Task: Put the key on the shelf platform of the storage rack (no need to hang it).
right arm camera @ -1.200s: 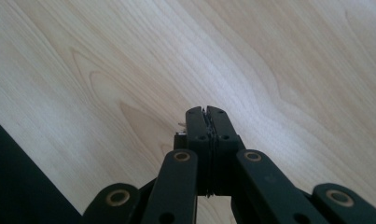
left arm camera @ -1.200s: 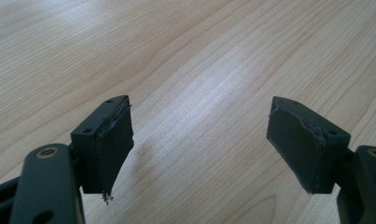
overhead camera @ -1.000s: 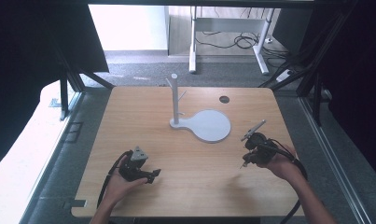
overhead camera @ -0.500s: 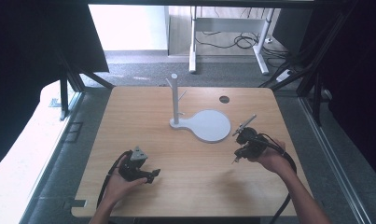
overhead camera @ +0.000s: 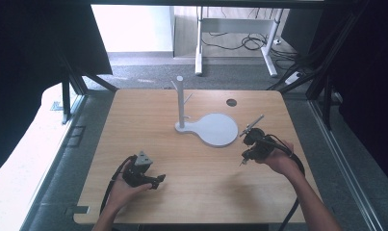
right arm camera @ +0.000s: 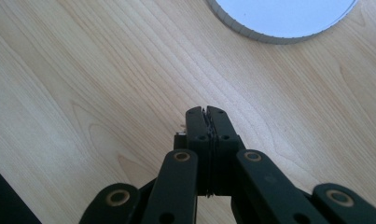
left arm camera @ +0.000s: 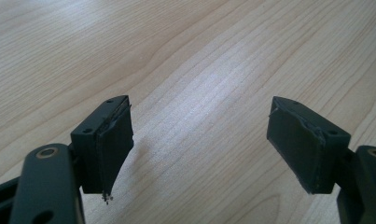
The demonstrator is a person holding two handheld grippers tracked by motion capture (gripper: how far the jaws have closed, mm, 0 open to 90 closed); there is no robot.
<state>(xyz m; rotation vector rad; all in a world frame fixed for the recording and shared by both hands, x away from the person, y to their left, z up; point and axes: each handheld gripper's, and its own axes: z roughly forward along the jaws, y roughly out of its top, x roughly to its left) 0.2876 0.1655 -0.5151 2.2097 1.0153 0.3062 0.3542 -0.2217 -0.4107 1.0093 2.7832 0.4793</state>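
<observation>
Two tongs sit low over the wooden counter [overhead camera: 196, 192], each held in one of the person's hands near the near edge. The left tongs [overhead camera: 158, 180] lie toward the near left corner, resting on or just above the wood, and in the left gripper view [left arm camera: 199, 149] the jaws stand wide apart with nothing but bare grain between them. The right tongs [overhead camera: 243, 159] are near the right edge, a little farther in, angled down toward the counter; in the right gripper view [right arm camera: 206, 114] the two black jaws are pressed flat together and grip nothing. Just beyond their tip, close but apart from it, lies the round white base plate [overhead camera: 216, 129] of a stand, its ribbed rim [right arm camera: 251, 33] showing at the top of the right gripper view. From the plate's left end a white post [overhead camera: 180, 102] rises upright at about the middle of the counter. Farther back, toward the far edge, a small dark hole [overhead camera: 231, 102] marks the wood.
</observation>
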